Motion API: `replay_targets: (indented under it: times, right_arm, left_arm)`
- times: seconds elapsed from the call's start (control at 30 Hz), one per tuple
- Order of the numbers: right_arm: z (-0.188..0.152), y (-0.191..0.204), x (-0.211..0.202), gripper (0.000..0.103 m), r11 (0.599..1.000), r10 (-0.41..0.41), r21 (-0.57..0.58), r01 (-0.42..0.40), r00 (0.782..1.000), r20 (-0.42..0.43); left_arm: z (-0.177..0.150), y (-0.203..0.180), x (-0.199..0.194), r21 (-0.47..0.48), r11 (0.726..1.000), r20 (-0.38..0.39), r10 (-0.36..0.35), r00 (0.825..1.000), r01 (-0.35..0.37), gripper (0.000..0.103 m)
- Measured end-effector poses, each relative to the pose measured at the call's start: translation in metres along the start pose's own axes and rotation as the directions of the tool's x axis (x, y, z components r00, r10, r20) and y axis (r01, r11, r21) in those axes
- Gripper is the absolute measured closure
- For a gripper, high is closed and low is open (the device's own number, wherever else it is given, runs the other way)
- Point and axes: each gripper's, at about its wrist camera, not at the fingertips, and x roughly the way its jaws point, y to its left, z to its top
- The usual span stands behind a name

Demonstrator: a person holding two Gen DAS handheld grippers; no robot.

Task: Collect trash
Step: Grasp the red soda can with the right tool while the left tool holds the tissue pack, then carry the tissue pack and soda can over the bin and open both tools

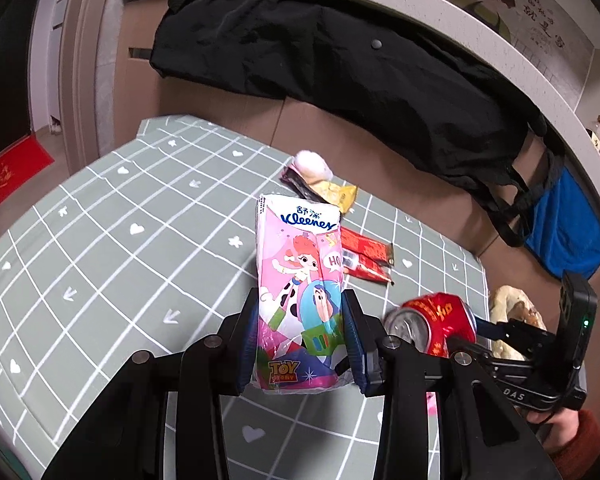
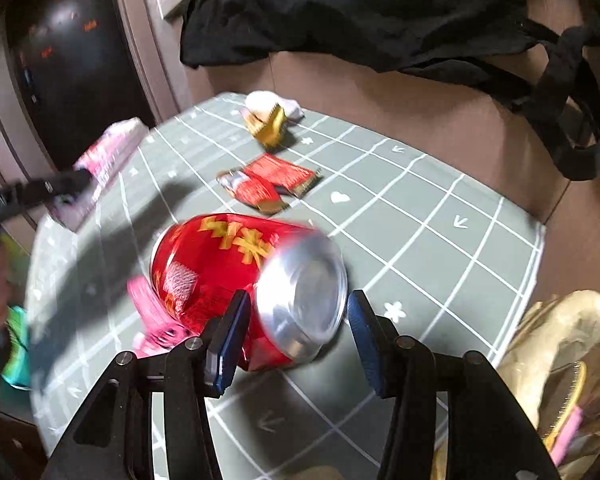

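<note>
My left gripper [image 1: 300,344] is shut on a pink Kleenex tissue pack [image 1: 298,280] and holds it upright above the grey checked table [image 1: 120,240]. The pack also shows blurred at the left of the right wrist view [image 2: 108,156]. A red drink can [image 2: 252,276] lies on its side between the fingers of my right gripper [image 2: 298,332]. The left pad touches the can; a gap shows at the right pad. In the left wrist view the can [image 1: 432,320] sits at the right gripper's tip. Red wrappers [image 2: 268,184] and a yellow wrapper [image 2: 270,126] with a white wad lie further back.
A pink wrapper [image 2: 152,320] lies under the can's left side. A beige bag [image 2: 564,360] holding trash sits at the table's right edge. A black jacket [image 1: 340,60] hangs over the brown sofa behind the table.
</note>
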Motion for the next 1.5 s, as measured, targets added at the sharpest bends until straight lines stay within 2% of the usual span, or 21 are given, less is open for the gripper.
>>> replay_targets:
  times: [0.2,0.3,0.43,0.47,0.5,0.6,0.8,0.93,1.17,1.4,1.5]
  right_arm:
    - [0.013,-0.013,0.011,0.051,0.994,0.015,0.103,-0.020,0.998,0.054]
    - [0.017,-0.018,0.026,0.049,0.988,0.008,0.154,-0.013,1.000,0.028]
    - [0.013,-0.018,0.024,0.048,0.986,0.005,0.168,-0.010,1.000,0.031]
    - [0.012,-0.017,0.022,0.050,0.986,0.012,0.167,-0.017,0.999,0.033]
    - [0.010,-0.016,0.020,0.057,0.986,0.027,0.165,-0.033,0.999,0.038]
    - [0.009,-0.013,0.008,0.057,0.985,0.050,0.159,-0.062,0.996,0.076]
    - [0.026,-0.010,-0.035,0.057,0.991,0.036,0.121,-0.059,0.982,0.183]
    - [0.041,-0.008,-0.068,0.057,0.997,0.012,0.074,-0.031,0.970,0.242]
    - [0.051,-0.021,-0.124,0.057,0.998,-0.060,0.032,0.053,0.940,0.336]
    - [0.036,-0.052,-0.180,0.057,0.988,-0.151,0.059,0.140,0.896,0.417]
    - [0.025,-0.068,-0.201,0.057,0.981,-0.193,0.086,0.172,0.877,0.440]
  left_arm:
    - [-0.003,-0.006,0.001,0.015,1.000,-0.014,0.012,1.000,-0.012,0.064]
    - [-0.005,-0.006,0.001,0.013,1.000,-0.018,0.028,0.999,-0.027,0.064]
    - [-0.006,-0.011,-0.001,0.036,0.998,0.001,0.059,0.998,-0.059,0.064]
    - [-0.006,-0.013,-0.001,0.043,0.997,0.008,0.063,0.998,-0.064,0.064]
    - [-0.006,-0.016,-0.002,0.046,0.997,0.013,0.060,0.998,-0.060,0.064]
    - [-0.003,-0.023,-0.004,0.055,0.997,0.028,0.050,0.998,-0.051,0.064]
    - [0.013,-0.052,-0.021,0.109,0.993,0.116,0.041,0.992,-0.053,0.064]
    - [0.028,-0.077,-0.038,0.153,0.986,0.193,0.034,0.981,-0.065,0.064]
    - [0.045,-0.133,-0.066,0.227,0.972,0.319,-0.013,0.948,-0.064,0.064]
    - [0.042,-0.187,-0.073,0.297,0.954,0.358,-0.079,0.930,-0.033,0.064]
    - [0.042,-0.211,-0.071,0.309,0.951,0.357,-0.127,0.926,0.011,0.064]
